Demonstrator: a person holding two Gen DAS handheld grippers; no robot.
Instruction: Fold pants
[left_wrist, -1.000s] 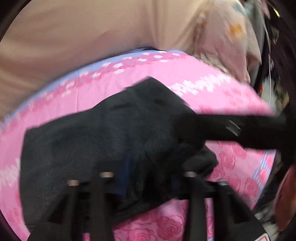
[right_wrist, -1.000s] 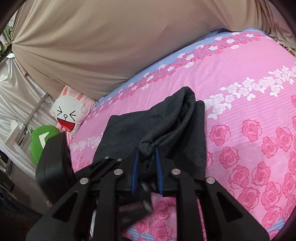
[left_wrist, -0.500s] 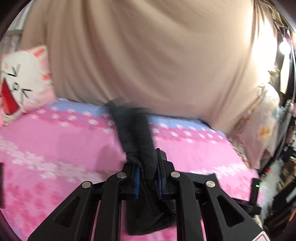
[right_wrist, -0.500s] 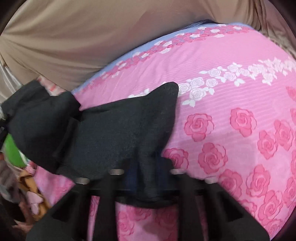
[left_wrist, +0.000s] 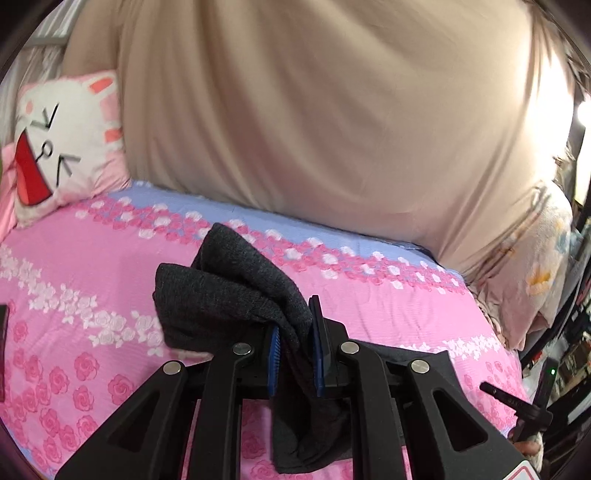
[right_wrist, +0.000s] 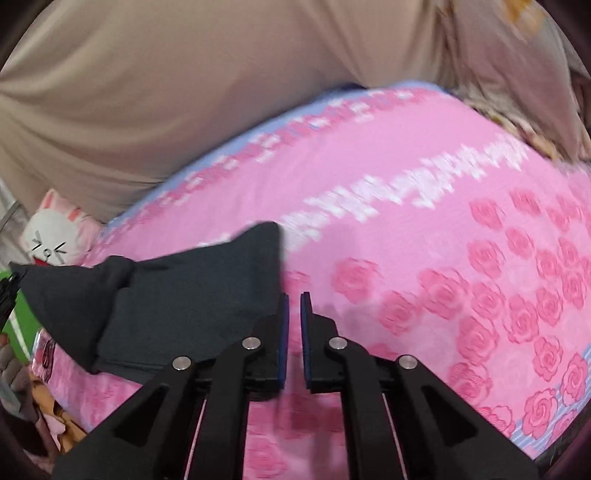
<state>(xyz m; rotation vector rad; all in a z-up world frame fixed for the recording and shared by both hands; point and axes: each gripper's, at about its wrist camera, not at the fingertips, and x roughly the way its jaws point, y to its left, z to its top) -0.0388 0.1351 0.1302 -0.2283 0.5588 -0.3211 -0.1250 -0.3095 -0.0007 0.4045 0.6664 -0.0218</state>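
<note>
The dark grey pants (left_wrist: 229, 291) are bunched and folded over on the pink rose bedsheet (left_wrist: 388, 314). My left gripper (left_wrist: 295, 347) is shut on a fold of the pants, with cloth hanging below the blue pads. In the right wrist view the pants (right_wrist: 177, 306) lie to the left, one end lifted at the far left. My right gripper (right_wrist: 293, 332) sits just right of the pants over the sheet (right_wrist: 424, 229). Its jaws stand nearly closed with a narrow gap and hold nothing.
A beige curtain (left_wrist: 314, 110) hangs behind the bed. A white rabbit-face pillow (left_wrist: 62, 144) lies at the bed's far left corner and shows in the right wrist view (right_wrist: 55, 236). A pale floral blanket (left_wrist: 535, 280) is piled at the right. Clutter lies beyond the bed edges.
My right gripper has let go of the pants and moved right, off the cloth. My left gripper still holds its fold, and the pants lie lower and more bunched in front of it.
</note>
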